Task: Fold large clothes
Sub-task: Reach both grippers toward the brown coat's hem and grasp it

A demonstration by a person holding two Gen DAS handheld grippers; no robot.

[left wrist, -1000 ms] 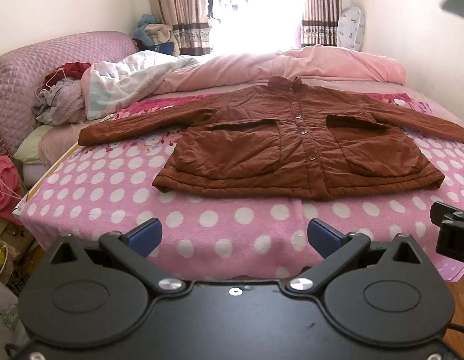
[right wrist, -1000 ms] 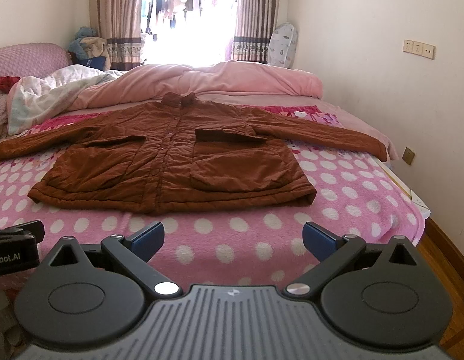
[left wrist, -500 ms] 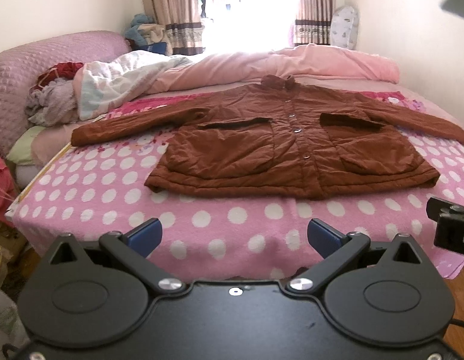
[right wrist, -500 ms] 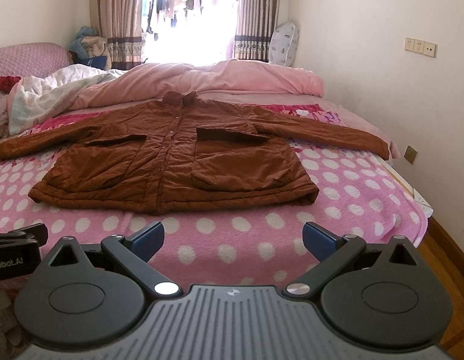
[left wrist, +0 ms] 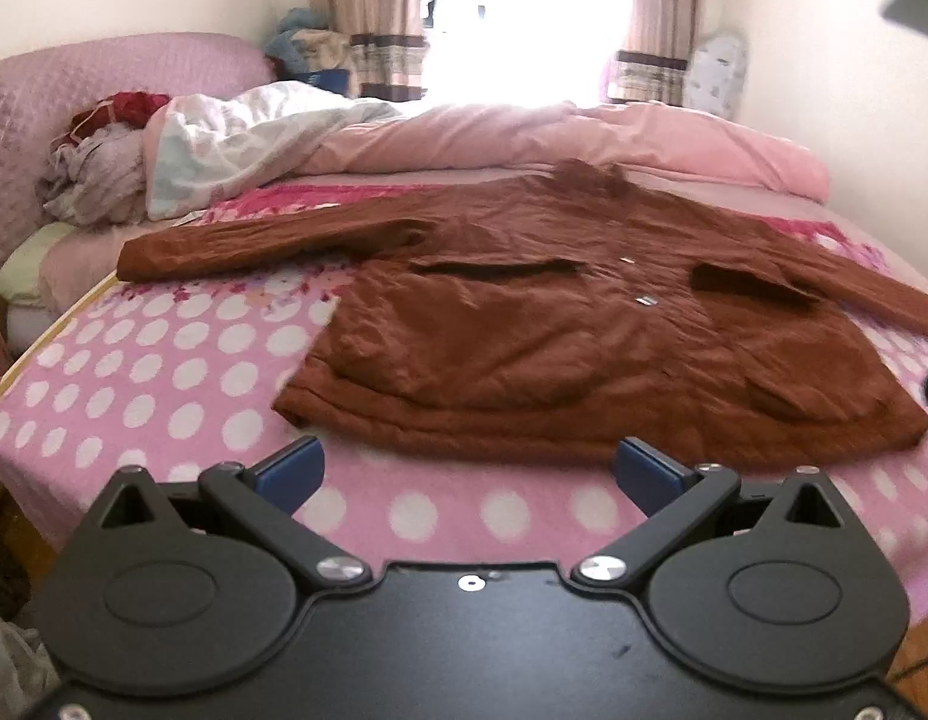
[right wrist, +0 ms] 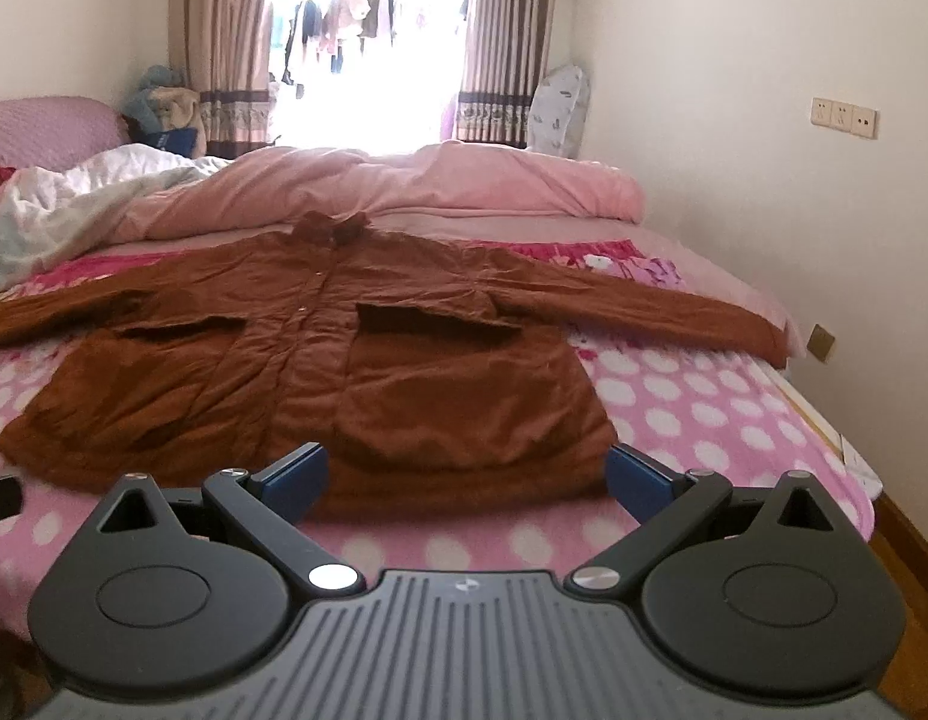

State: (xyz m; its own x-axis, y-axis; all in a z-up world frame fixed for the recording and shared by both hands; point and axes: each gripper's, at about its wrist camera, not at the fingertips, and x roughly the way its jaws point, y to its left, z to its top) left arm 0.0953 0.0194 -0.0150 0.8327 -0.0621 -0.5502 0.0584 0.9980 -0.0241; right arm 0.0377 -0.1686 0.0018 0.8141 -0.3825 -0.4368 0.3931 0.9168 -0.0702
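Observation:
A large brown padded jacket [left wrist: 584, 324] lies flat, front up, on the pink polka-dot bed cover [left wrist: 164, 384], sleeves spread to both sides. It also shows in the right wrist view [right wrist: 320, 372]. My left gripper [left wrist: 467, 474] is open and empty, just short of the jacket's hem near its left half. My right gripper [right wrist: 467, 474] is open and empty, at the hem of the jacket's right half; I cannot tell if it touches the cloth.
A rolled pink duvet [right wrist: 464, 186] and a white quilt [left wrist: 242, 144] lie behind the jacket. A pile of clothes [left wrist: 98, 162] sits by the quilted headboard [left wrist: 104, 72] at left. The wall [right wrist: 764, 180] and wooden floor [right wrist: 908, 540] are to the right.
Both grippers have moved forward toward the bed and the jacket's hem, which now looks larger and closer. Both stay open and empty.

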